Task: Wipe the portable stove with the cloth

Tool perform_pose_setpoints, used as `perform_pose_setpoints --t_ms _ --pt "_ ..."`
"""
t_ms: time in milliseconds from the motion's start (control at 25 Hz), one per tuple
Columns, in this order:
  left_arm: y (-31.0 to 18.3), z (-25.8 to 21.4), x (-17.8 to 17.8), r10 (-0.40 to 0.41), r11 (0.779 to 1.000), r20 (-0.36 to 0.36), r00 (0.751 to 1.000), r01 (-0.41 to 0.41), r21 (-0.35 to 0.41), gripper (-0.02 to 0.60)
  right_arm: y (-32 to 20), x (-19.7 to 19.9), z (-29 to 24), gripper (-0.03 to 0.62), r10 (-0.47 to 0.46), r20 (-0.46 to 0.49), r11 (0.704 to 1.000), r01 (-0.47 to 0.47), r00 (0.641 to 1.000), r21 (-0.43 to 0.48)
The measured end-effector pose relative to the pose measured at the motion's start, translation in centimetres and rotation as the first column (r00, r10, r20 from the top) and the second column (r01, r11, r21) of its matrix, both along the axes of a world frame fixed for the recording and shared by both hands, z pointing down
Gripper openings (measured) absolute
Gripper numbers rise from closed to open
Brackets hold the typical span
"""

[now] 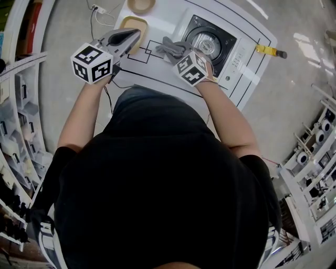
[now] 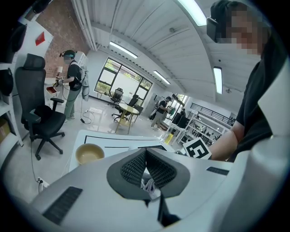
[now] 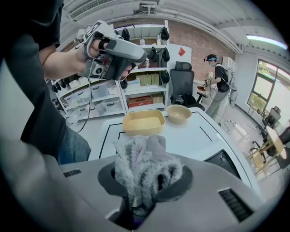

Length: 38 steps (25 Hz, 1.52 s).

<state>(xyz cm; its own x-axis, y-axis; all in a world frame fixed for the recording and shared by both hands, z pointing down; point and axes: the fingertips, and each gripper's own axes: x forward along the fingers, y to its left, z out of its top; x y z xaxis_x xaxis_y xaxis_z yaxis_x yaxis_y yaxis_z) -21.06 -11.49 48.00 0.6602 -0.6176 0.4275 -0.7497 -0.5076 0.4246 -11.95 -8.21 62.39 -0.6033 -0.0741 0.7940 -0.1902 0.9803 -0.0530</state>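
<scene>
The portable stove (image 1: 233,52) is white with a black burner well and round burner (image 1: 206,44), and sits on the white table to my right front. A grey fluffy cloth (image 1: 170,48) (image 3: 144,170) is bunched in my right gripper (image 1: 177,53) (image 3: 145,183), which is shut on it just left of the burner. A dark corner of the stove (image 3: 223,161) shows at the right of the right gripper view. My left gripper (image 1: 135,34) (image 2: 145,154) is held up over the table's left part, shut, with nothing between its pads.
A yellow tray (image 1: 134,23) (image 3: 142,122) and a tan bowl (image 1: 140,5) (image 3: 178,113) (image 2: 89,153) stand at the table's far left. A yellow-handled tool (image 1: 269,50) lies right of the stove. Shelving flanks both sides. People and an office chair (image 2: 38,120) are farther off.
</scene>
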Motion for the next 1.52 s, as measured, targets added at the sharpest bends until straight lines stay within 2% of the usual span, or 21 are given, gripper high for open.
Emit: perform_pose_setpoints --t_ms 560,960,1520 --pt "-3.2 1.5 -0.9 0.008 1.0 -0.01 1.0 -0.008 -0.03 0.021 -7.9 -0.6 0.7 0.115 0.09 0.014 0.996 -0.09 0.996 -0.016" --pt "-5.9 2.8 0.1 0.037 0.998 -0.022 0.999 -0.038 -0.052 0.021 -14.2 -0.3 0.9 0.115 0.172 0.043 0.985 -0.171 0.984 -0.02" --pt "-7.3 4.6 2.7 0.088 0.993 -0.039 0.995 -0.091 -0.08 0.021 -20.5 1.6 0.9 0.117 0.346 0.129 0.936 -0.332 0.929 -0.115"
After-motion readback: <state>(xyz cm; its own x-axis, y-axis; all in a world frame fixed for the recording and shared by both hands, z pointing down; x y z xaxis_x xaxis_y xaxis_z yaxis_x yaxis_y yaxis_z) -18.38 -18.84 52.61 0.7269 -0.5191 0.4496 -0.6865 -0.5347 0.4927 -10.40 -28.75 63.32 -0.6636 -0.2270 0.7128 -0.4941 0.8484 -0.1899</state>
